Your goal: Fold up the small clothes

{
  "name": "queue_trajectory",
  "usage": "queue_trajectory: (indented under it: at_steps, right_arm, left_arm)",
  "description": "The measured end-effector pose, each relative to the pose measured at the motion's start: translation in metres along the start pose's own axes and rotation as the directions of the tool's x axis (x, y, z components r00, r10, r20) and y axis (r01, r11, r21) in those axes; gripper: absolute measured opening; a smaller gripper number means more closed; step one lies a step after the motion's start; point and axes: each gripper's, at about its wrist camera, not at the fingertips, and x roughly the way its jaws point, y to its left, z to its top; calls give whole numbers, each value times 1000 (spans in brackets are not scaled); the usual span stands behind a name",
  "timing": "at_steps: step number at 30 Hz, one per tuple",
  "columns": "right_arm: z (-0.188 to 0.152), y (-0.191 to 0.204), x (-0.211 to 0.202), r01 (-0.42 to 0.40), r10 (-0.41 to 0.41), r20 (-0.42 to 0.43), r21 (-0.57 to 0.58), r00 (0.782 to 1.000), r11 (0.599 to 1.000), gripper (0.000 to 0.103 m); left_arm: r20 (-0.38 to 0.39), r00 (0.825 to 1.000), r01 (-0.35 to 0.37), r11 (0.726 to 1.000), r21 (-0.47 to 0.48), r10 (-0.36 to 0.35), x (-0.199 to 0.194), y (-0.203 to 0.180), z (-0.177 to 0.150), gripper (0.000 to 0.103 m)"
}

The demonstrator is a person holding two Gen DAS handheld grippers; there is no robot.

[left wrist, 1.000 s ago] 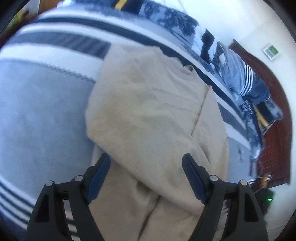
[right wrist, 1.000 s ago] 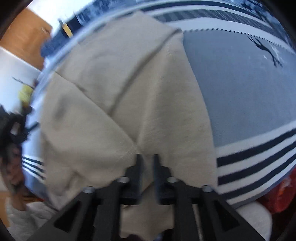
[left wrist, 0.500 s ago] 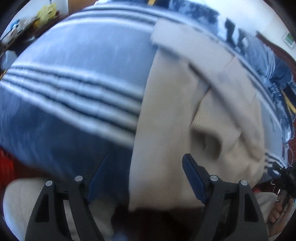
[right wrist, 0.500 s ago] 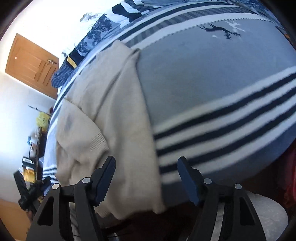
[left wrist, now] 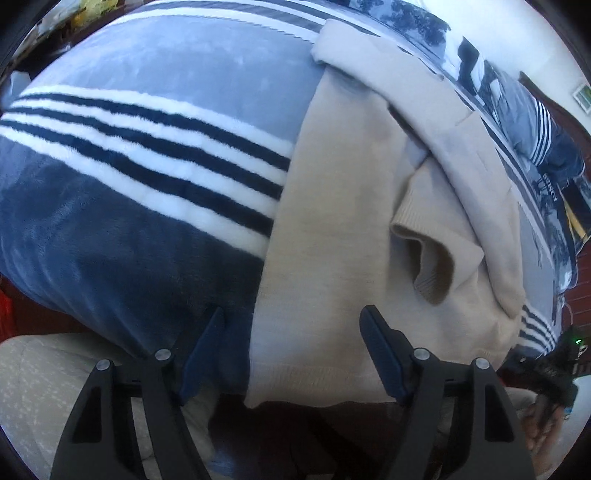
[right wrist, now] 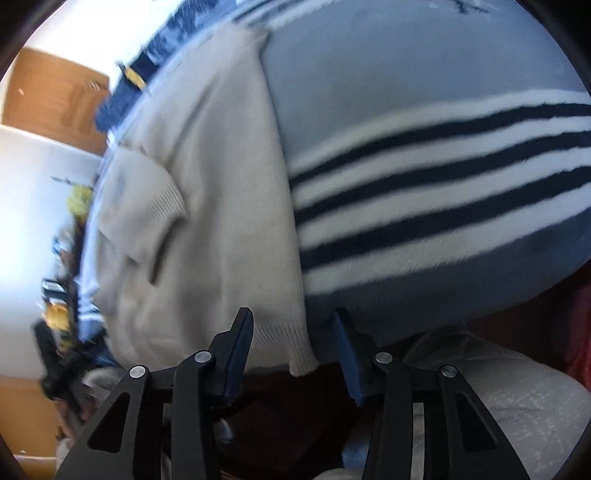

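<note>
**Beige sweater lies half-folded at the near edge of the bed, both grippers open over its hem**

A beige knitted sweater (left wrist: 332, 206) lies lengthwise on a plush blue blanket with white and navy stripes (left wrist: 140, 147), its ribbed hem reaching the near edge of the bed and hanging slightly over it. Both sleeves are folded inward across the body: in the left wrist view one ribbed cuff (left wrist: 432, 266) curls open on top of the torso, and a long folded band of fabric runs diagonally from the far end toward the right side.

The left gripper (left wrist: 291, 350) hovers at the near edge with its blue-padded fingers (left wrist: 380, 354) spread wide, holding nothing; the hem's left corner sits between them (whether a pad touches the cloth cannot be told).

The right wrist view is blurred. There the right gripper (right wrist: 293, 347) is likewise open and empty, its fingers (right wrist: 240, 343) straddling the hem's right corner (right wrist: 303, 358). The sweater (right wrist: 207, 206) fills the left half of that view, the striped blanket (right wrist: 443, 166) the right half.

Beyond the far edge of the bed lie dark blue patterned bedding (left wrist: 424, 22) and a wooden door (right wrist: 51, 103). Below the near edge, pale speckled fabric (right wrist: 517, 398) shows under each gripper.
</note>
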Motion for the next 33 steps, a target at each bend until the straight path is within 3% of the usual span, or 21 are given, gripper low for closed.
queue_trajectory:
  at_steps: [5,7,8,9,13,16,18,20,21,22,25,27,28,30,33]
  right_arm:
    - [-2,-1,15,6,-5,-34,25,999,1000,50]
    - [-2,-2,15,3,-2,-34,28,999,1000,48]
    - [-2,-1,14,6,-5,-32,22,999,1000,46]
    - [-3,1,13,8,-8,-27,14,1000,1000,39]
    - [-5,7,4,25,-25,3,-19,1000,1000,14]
    - [-5,12,3,22,-22,13,-12,1000,1000,6]
    - [-4,13,4,23,-23,11,-13,1000,1000,6]
    - [-4,15,4,24,-24,14,-17,1000,1000,6]
    - [-5,16,3,21,-21,21,-20,1000,1000,5]
    - [-4,16,0,19,-18,28,-22,999,1000,5]
    - [-6,15,-18,13,-12,89,-9,996,1000,4]
    - [-12,6,-42,-17,11,156,37,988,999,4]
    - [-16,2,-53,-31,20,183,56,983,998,3]
    - [-25,-6,-68,-39,20,212,83,977,996,2]
    - [-25,-6,-61,19,-34,176,84,984,996,2]
  left_arm:
    - [-15,1000,-22,999,-27,21,6,6,-1,57]
    - [-13,1000,-10,999,-33,10,2,7,-3,38]
    - [-10,1000,-2,999,-34,2,0,7,-4,20]
    - [-9,1000,-1,999,-35,1,-1,6,-6,14]
    - [-17,1000,4,999,-46,-5,-1,8,-8,16]
    - [-48,999,20,999,-37,-22,6,4,-9,34]
    - [-49,999,1,1000,-4,-2,9,-4,-9,35]
    - [-40,999,-15,1000,11,15,8,-6,-12,27]
    - [-39,999,-14,1000,7,14,6,-5,-13,10]
    - [-38,999,-3,1000,-1,3,4,-4,-12,5]
    - [17,1000,7,999,-32,-7,-25,4,-16,5]
    - [70,994,86,994,-70,-81,-51,14,-21,5]
    - [82,994,83,993,-81,-76,-59,18,-24,5]
    - [65,996,73,994,-79,-68,-55,22,-27,5]
    - [-10,1000,13,996,-92,-14,-30,23,-28,5]
